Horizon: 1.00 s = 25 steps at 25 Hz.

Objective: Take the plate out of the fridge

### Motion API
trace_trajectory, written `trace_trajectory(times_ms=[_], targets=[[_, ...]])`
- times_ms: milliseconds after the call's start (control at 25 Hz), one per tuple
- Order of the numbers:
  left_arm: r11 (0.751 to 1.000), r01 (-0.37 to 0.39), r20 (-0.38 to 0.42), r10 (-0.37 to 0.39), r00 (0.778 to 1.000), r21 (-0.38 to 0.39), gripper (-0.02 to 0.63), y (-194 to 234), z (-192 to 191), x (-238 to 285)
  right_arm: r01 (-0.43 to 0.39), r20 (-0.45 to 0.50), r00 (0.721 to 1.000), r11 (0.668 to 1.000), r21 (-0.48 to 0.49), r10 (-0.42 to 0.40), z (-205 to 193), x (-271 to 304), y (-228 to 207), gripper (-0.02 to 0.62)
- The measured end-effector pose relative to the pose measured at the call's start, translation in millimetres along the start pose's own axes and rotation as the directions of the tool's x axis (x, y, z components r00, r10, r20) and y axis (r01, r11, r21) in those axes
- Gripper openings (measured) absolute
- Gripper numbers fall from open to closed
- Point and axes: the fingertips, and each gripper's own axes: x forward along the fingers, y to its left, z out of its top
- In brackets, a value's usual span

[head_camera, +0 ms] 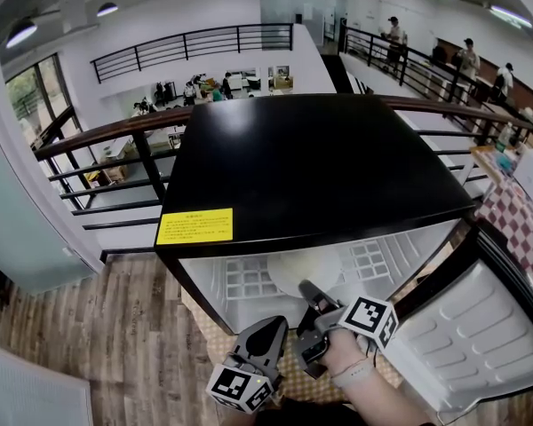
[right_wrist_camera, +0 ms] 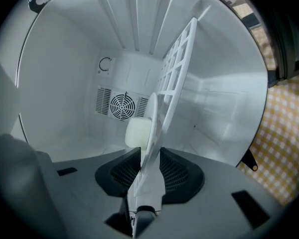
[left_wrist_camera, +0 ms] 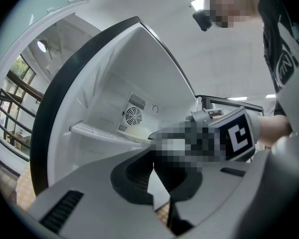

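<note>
The black-topped fridge (head_camera: 311, 167) is standing with its door (head_camera: 480, 327) swung wide to the right, and a yellow label (head_camera: 194, 225) is showing on the front left corner of the top. Inside, the plate (head_camera: 304, 269) is sitting on the white wire shelf (head_camera: 249, 278), pale and round, towards the front edge. It is not out of the fridge yet.

The right tongs (head_camera: 307, 287) are reaching in over the shelf's lip, with the person's hand (head_camera: 351, 362) wrapped round the handle behind the marker cube. From the right gripper view, the right tongs (right_wrist_camera: 146, 158) are clamping on the near rim of the plate (right_wrist_camera: 139, 133). Both dark ribbed pads are pressing against the white edge, one on each side. The wire shelf (right_wrist_camera: 177, 63) is running away beside it towards the round fan grille (right_wrist_camera: 122, 105) on the back wall.

The left tongs (head_camera: 275, 325) are hanging lower and to the left, outside the fridge and just beside the right tool. In the left gripper view, the left tongs (left_wrist_camera: 157, 172) are sitting only a narrow sliver apart with nothing between them, and they are pointing at the open compartment. The plate (left_wrist_camera: 137, 131) is showing there as a cream shape on the shelf, under the fan.

A yellow checked cloth (head_camera: 204, 322) is lying under the fridge, on the wooden floor (head_camera: 89, 344).
</note>
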Motion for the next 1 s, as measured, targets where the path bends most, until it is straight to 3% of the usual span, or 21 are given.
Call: trace_trajectory(times_ms=[600,1000], targets=[[1.000,0.009,0.000,-0.009,1.000,-0.010,0.008,-5.0,-1.5,3.1,-0.030,-0.027,0.999,0.993,0.117,0.034,-5.3,-8.8,-1.0,0.098],[1.000,0.023,0.000,-0.023,1.000,-0.008,0.009,-11.6,-3.8,3.9,-0.057,-0.010,0.998,0.993,0.102,0.058,-6.3,-15.4,4.3,0.051]])
